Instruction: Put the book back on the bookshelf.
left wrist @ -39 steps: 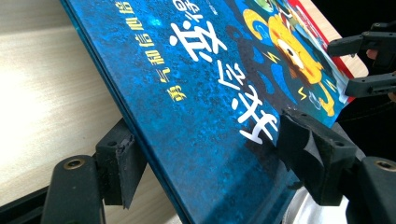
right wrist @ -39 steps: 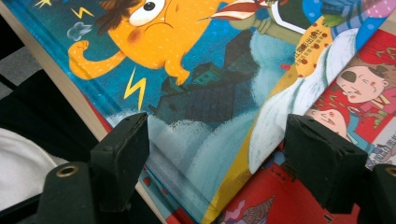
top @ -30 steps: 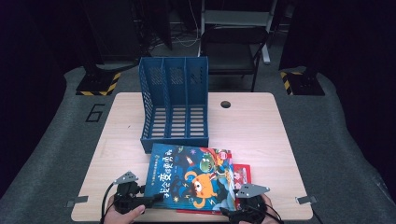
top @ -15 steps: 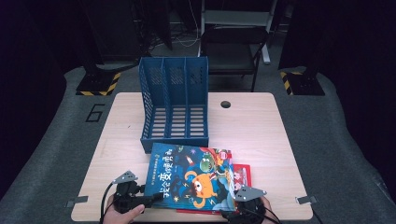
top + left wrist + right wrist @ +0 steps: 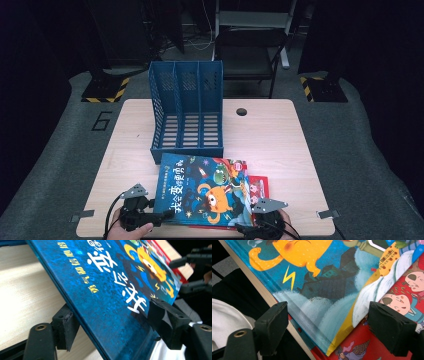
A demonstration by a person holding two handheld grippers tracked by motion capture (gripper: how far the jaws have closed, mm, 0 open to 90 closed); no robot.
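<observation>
Books not yet filed, near counter edge

My left tongs (image 5: 110, 325) straddle the blue picture book's (image 5: 205, 187) lifted edge, jaws just widened, unclamped; right tongs (image 5: 337, 327) released over its corner. Blue file rack (image 5: 187, 112) empty beyond; red book (image 5: 259, 186) underneath.

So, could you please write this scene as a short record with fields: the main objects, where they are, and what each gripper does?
surface: wooden table
file holder: blue file rack, three compartments, upright at the table's middle, nothing in it
top book: blue picture book, at the near edge, lying on the red book
lower book: red book, sticking out at the right
left gripper: jaws above and below the blue book's left edge, just opening, that edge raised off the table
right gripper: open, over the books' near corner, gripping nothing
</observation>
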